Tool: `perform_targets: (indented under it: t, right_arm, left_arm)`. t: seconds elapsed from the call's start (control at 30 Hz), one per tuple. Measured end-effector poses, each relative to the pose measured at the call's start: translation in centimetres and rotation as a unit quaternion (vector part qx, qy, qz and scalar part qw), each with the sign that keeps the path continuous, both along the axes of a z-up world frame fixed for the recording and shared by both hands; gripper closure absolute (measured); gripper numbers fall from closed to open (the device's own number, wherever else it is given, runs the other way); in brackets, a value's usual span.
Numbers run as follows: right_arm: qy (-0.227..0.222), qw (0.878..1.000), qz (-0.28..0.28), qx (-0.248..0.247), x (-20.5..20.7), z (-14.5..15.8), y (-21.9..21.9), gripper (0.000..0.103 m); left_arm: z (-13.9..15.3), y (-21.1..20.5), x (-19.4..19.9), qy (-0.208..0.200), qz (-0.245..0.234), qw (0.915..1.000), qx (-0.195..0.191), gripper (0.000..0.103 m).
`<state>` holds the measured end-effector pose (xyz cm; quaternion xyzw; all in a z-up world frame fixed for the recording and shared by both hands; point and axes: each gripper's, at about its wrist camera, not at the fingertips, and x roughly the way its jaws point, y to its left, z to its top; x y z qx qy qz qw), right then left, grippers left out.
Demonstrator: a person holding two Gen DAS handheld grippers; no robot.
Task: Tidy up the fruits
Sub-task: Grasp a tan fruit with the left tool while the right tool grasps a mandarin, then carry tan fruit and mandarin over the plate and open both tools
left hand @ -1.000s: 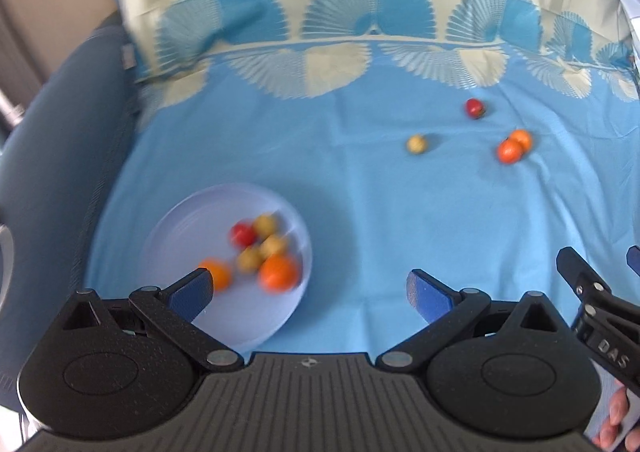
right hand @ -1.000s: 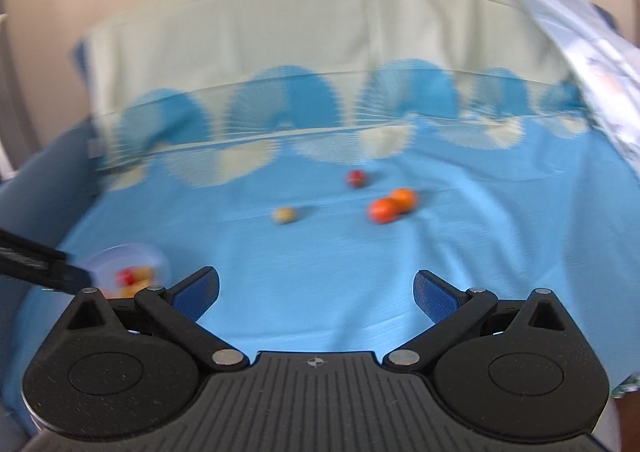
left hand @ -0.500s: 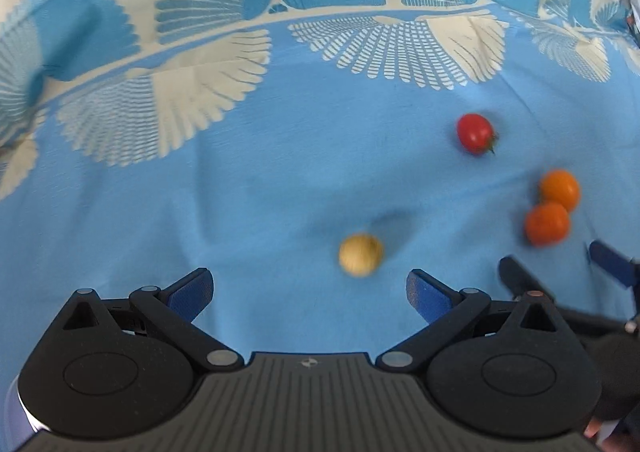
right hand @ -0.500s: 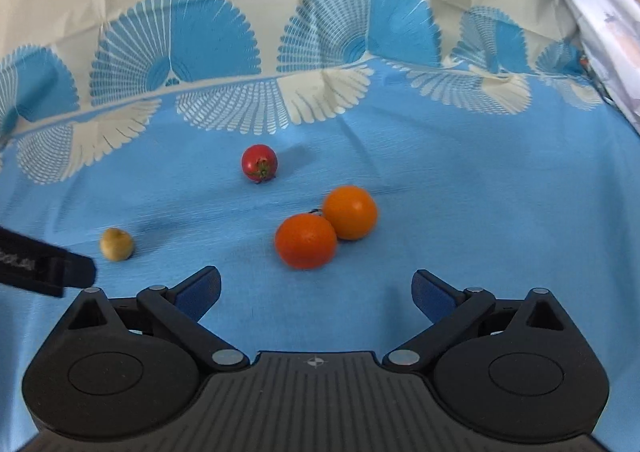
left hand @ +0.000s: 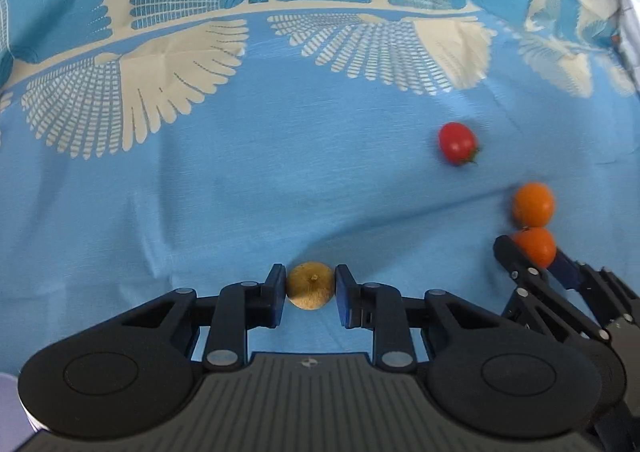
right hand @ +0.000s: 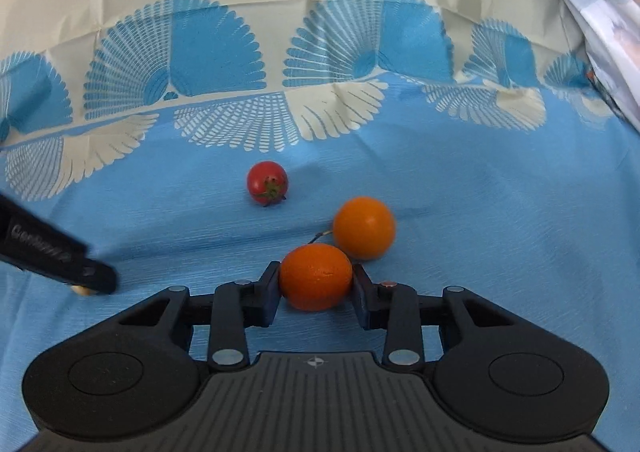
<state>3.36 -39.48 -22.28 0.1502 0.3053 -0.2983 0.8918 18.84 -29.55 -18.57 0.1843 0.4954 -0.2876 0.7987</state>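
Both claws, wide open half a second ago, now closed: left gripper [left hand: 311,287] pinching tan fruit [left hand: 310,285] at lower centre, right gripper [right hand: 316,281] clamping orange [right hand: 315,276]. Ready to lift.

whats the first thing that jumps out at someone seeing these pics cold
Both grippers are clamped on fruit at once: the left gripper pinches a small tan fruit on the blue cloth, and the right gripper squeezes an orange fruit. Just beyond it lie a second orange fruit, close behind the held one, and a red cherry tomato farther back to the left.
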Motion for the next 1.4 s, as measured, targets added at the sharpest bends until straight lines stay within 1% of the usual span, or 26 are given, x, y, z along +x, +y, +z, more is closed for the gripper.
perform_targets:
  t: [0.07,0.17,0.23,0.33,0.43,0.53,0.63,0.77,0.87,1.0,1.1,1.23,1.4]
  right_arm:
    - [0.001,1.000,-0.007,0.006,-0.9,0.6,0.0,0.066]
    - [-0.004,1.000,-0.011,0.012,-2.5,2.0,0.2,0.065]
    - [-0.008,1.000,-0.012,0.013,-3.5,3.3,0.6,0.065]
    - [-0.028,1.000,0.002,0.010,-5.7,5.9,2.2,0.065]
    - [-0.045,0.998,0.039,0.015,-8.3,8.3,4.6,0.065]
    - [-0.043,0.996,0.079,0.009,-10.9,10.3,7.6,0.065]
    - [-0.043,0.992,0.120,0.017,-13.5,12.4,10.9,0.065]
    - [-0.053,0.981,0.181,0.040,-16.7,15.2,15.9,0.065]
    - [-0.061,0.972,0.222,0.051,-18.2,16.9,19.4,0.065]
    - [-0.068,0.961,0.263,0.056,-20.0,18.8,23.7,0.065]
    - [-0.059,0.952,0.298,0.035,-20.8,19.4,26.6,0.065]
    - [-0.053,0.948,0.314,0.015,-21.6,20.1,28.9,0.065]
    - [-0.059,0.947,0.315,-0.003,-22.5,21.0,30.3,0.065]
  left_arm:
    - [1.1,0.7,-0.9,-0.007,0.002,1.0000,-0.006,0.074]
    - [3.1,2.2,-2.5,-0.001,0.014,0.9997,-0.021,0.074]
    - [4.7,3.5,-4.0,-0.007,0.019,0.9996,-0.022,0.074]
    - [7.4,6.1,-6.6,-0.021,0.023,0.9993,-0.020,0.074]
    - [9.8,9.5,-9.4,-0.021,0.030,0.9991,-0.022,0.074]
    - [12.2,13.4,-12.4,-0.030,0.041,0.9985,-0.022,0.074]
    - [14.1,17.7,-15.2,-0.041,0.060,0.9972,-0.019,0.074]
    - [15.5,23.1,-18.5,-0.038,0.096,0.9946,-0.008,0.074]
    - [16.3,26.8,-20.7,-0.046,0.120,0.9917,-0.002,0.074]
    - [17.2,31.1,-23.3,-0.050,0.144,0.9882,-0.014,0.074]
    - [17.6,33.5,-24.7,-0.052,0.160,0.9854,-0.028,0.074]
    - [18.4,35.8,-25.5,-0.055,0.184,0.9803,-0.047,0.074]
    - [19.4,37.4,-26.2,-0.064,0.191,0.9770,-0.070,0.074]
